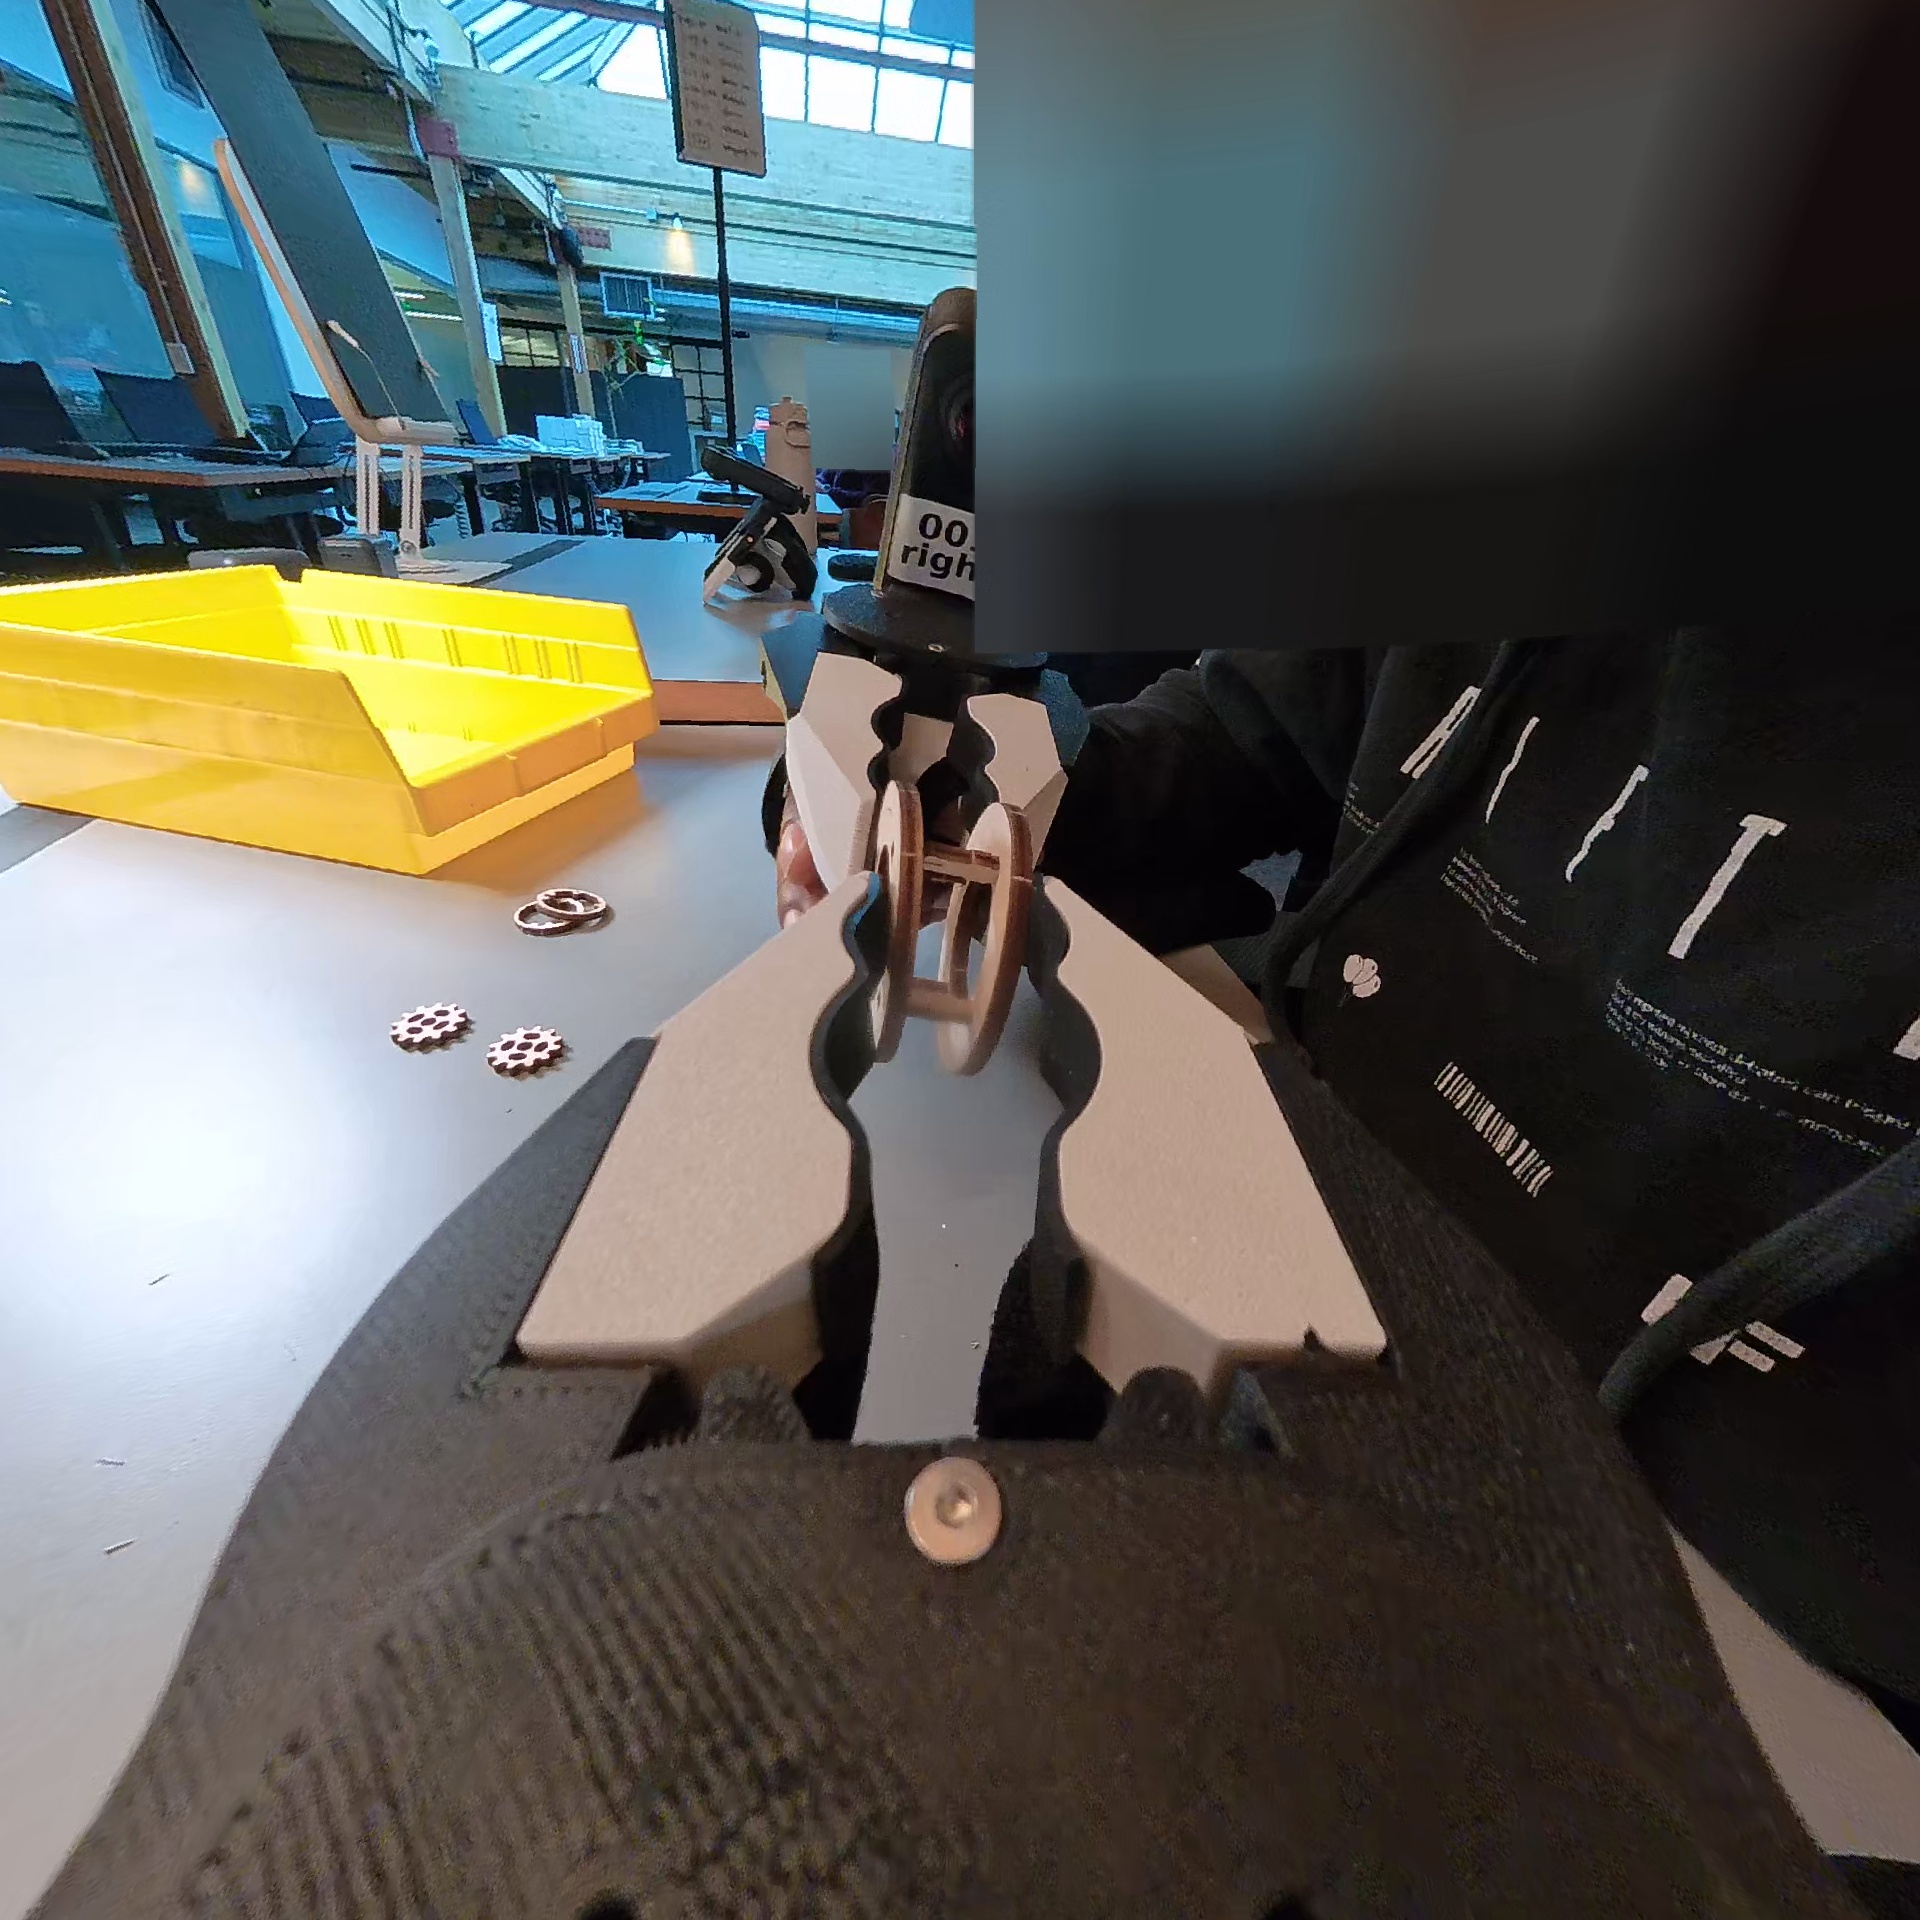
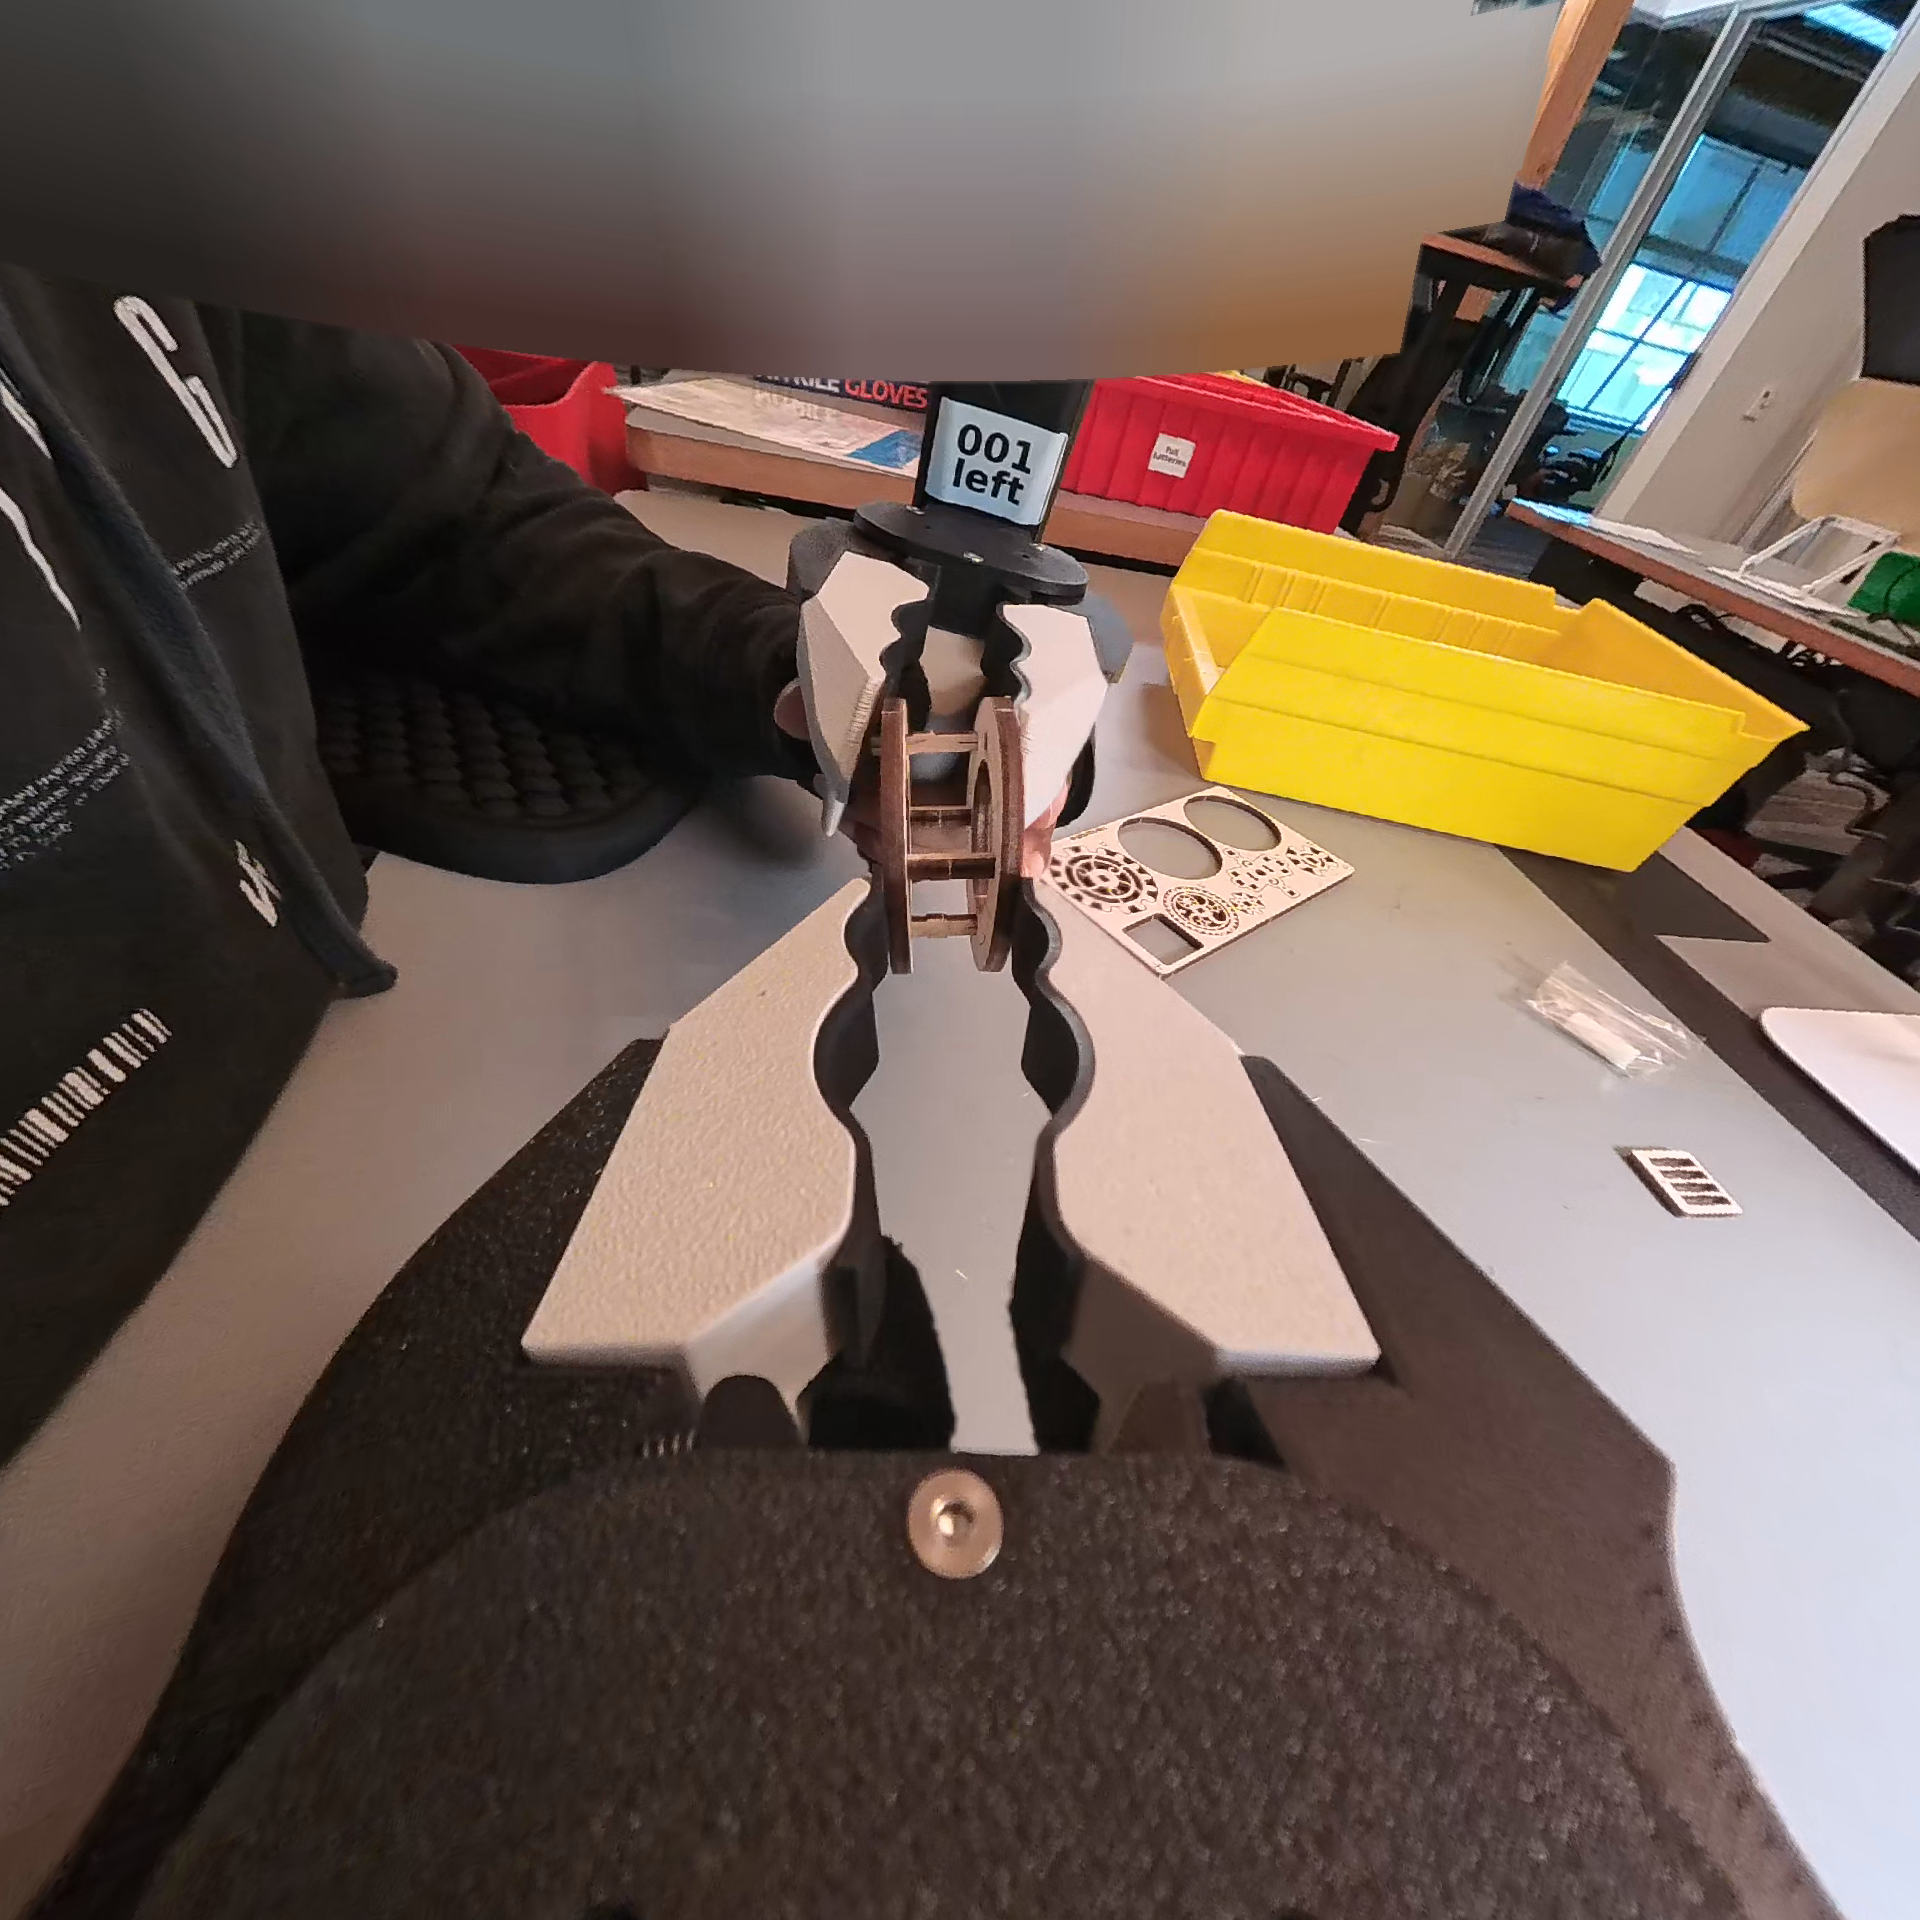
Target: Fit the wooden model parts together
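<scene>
We hold the wooden spool (image 1: 951,925), two discs joined by thin cross-bars, in the air above the grey tabletop (image 1: 260,1195), at the centre of both frames. Our left gripper (image 1: 956,935) is narrowed to the spool's width, its fingertips pressing the outer faces of the two discs. Our right gripper (image 2: 951,914) meets it head-on from the far side and pinches the same spool (image 2: 948,842) just as closely.

Below the spool the tabletop lies bare. In the left wrist view, a yellow bin (image 1: 343,707) sits at middle left, with two wooden rings (image 1: 562,912) and two small gears (image 1: 478,1037) between it and our gripper, well apart from the spool.

Only the right wrist view shows the cut-out wooden sheet (image 2: 1195,883) right of centre, a small slatted piece (image 2: 1683,1181) and a clear bag (image 2: 1605,1013) toward the right edge.
</scene>
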### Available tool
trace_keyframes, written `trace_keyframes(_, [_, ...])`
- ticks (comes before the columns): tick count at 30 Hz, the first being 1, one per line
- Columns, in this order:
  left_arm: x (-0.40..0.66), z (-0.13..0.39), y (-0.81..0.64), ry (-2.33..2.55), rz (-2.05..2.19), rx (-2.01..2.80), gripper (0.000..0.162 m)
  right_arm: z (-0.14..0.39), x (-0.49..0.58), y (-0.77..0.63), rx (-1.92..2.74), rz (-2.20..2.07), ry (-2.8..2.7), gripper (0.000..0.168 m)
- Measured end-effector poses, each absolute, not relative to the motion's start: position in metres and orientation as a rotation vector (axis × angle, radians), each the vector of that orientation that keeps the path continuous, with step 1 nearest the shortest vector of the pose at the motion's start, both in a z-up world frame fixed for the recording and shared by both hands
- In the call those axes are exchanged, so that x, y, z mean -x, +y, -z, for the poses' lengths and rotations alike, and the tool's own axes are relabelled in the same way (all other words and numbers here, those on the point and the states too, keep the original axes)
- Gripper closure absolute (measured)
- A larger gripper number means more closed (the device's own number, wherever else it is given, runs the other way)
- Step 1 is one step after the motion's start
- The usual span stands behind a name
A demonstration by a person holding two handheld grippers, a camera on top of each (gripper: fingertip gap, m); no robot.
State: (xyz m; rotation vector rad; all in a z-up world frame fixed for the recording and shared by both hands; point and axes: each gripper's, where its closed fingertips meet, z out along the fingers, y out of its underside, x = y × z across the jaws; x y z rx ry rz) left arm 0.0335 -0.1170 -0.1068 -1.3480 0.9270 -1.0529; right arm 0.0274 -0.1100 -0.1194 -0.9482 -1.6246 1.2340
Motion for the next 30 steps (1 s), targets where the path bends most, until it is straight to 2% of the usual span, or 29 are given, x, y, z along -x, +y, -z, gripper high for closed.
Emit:
trace_keyframes(8, [-0.031, 0.105, -0.116, 0.909, 1.082, 1.344, 0.138, 0.112, -0.029, -0.111, 0.934, -1.320, -1.571, 0.142])
trace_keyframes(18, [-0.033, 0.107, -0.116, 0.913, 1.073, 1.360, 0.137, 0.110, -0.030, -0.111, 0.942, -1.326, -1.573, 0.147])
trace_keyframes(21, [-0.029, 0.106, -0.110, 0.891, 1.006, 1.379, 0.129, 0.110, -0.030, -0.108, 0.951, -1.300, -1.572, 0.147])
trace_keyframes(25, [-0.032, 0.105, -0.112, 0.918, 0.960, 1.373, 0.136, 0.116, -0.027, -0.109, 0.955, -1.254, -1.599, 0.147])
trace_keyframes(30, [-0.031, 0.104, -0.113, 0.936, 0.934, 1.366, 0.138, 0.115, -0.027, -0.111, 0.951, -1.230, -1.602, 0.148])
